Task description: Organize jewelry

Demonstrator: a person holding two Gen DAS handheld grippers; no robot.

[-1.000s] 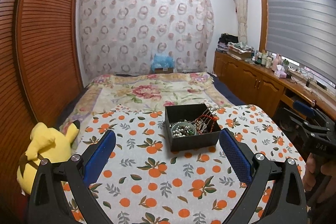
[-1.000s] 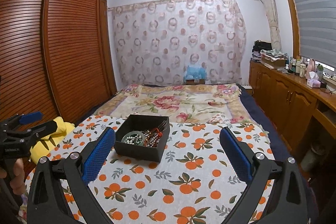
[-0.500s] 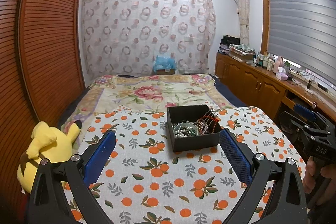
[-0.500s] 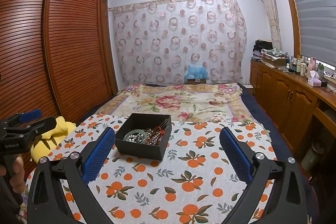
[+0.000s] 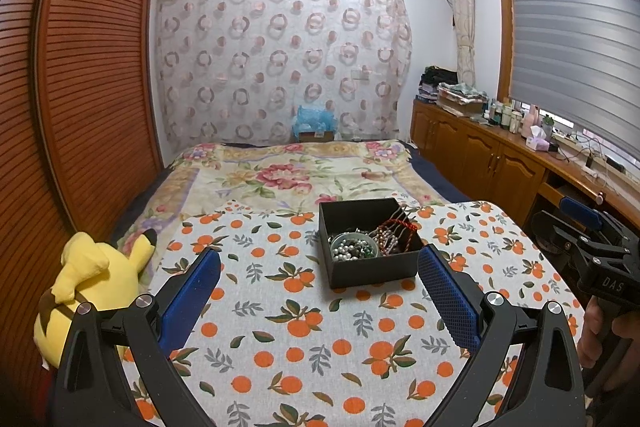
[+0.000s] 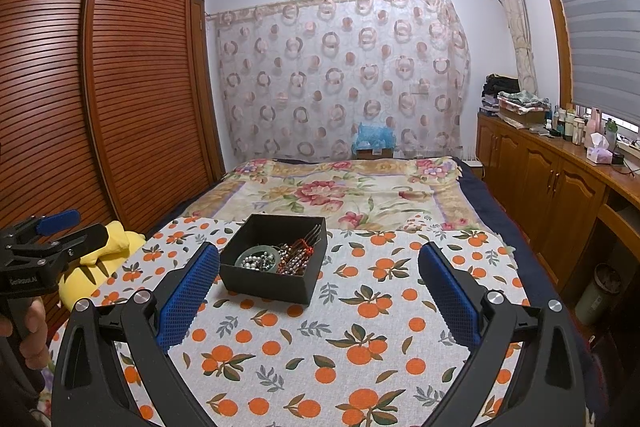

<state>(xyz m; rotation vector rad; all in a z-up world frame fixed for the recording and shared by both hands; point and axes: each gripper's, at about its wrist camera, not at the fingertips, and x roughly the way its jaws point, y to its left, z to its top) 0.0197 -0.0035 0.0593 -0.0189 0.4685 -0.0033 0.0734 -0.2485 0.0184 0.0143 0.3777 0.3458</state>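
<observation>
A black open box [image 5: 370, 267] [image 6: 272, 279] sits on an orange-print cloth [image 5: 304, 339] [image 6: 360, 339] spread over the bed. Inside it lie a green bangle with pearl beads [image 5: 353, 246] [image 6: 258, 259] and red and brown bead strands [image 5: 394, 233] [image 6: 298, 253]. My left gripper [image 5: 320, 291] stands open, short of the box, with nothing between its blue pads. My right gripper [image 6: 318, 293] is open too, with the box just ahead of its left pad [image 6: 188, 291]. Each gripper shows at the edge of the other's view, held by a hand.
A yellow plush toy [image 5: 86, 279] [image 6: 100, 259] lies at the cloth's left edge beside the slatted wardrobe [image 5: 80, 87]. A floral bedspread [image 5: 288, 175] stretches behind the box. Wooden cabinets [image 5: 492, 163] with bottles run along the right wall. A bin [image 6: 600, 291] stands on the floor.
Both views have tilted up and drawn back a little, so the box sits slightly lower and farther off. Both grippers stay open.
</observation>
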